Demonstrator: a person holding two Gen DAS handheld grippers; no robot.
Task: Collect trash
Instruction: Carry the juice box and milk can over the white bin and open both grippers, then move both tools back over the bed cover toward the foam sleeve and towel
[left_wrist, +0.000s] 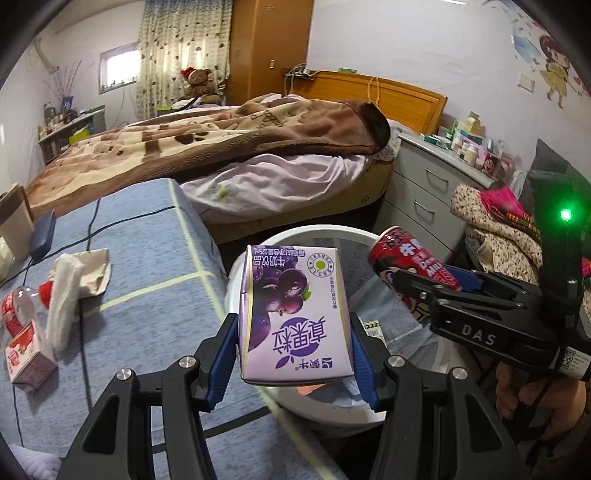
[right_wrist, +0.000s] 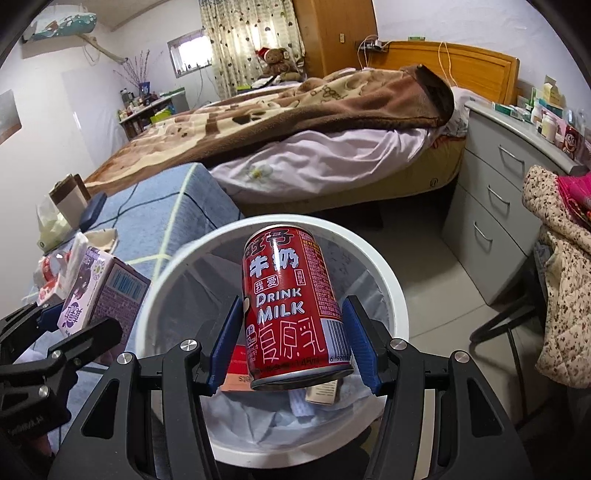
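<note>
"DRINK MILK" red can (right_wrist: 293, 306) in right gripper (right_wrist: 293, 343) above bin (right_wrist: 391, 288)

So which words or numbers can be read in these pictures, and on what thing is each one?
"DRINK MILK", also "牛奶" and "我爱": red can, held in right gripper.
"真果粒", upside down: purple carton, held in left gripper.
"DAS": right gripper body, seen in the left view.
Barcode digits and the carton's small print: too small to read.
</note>
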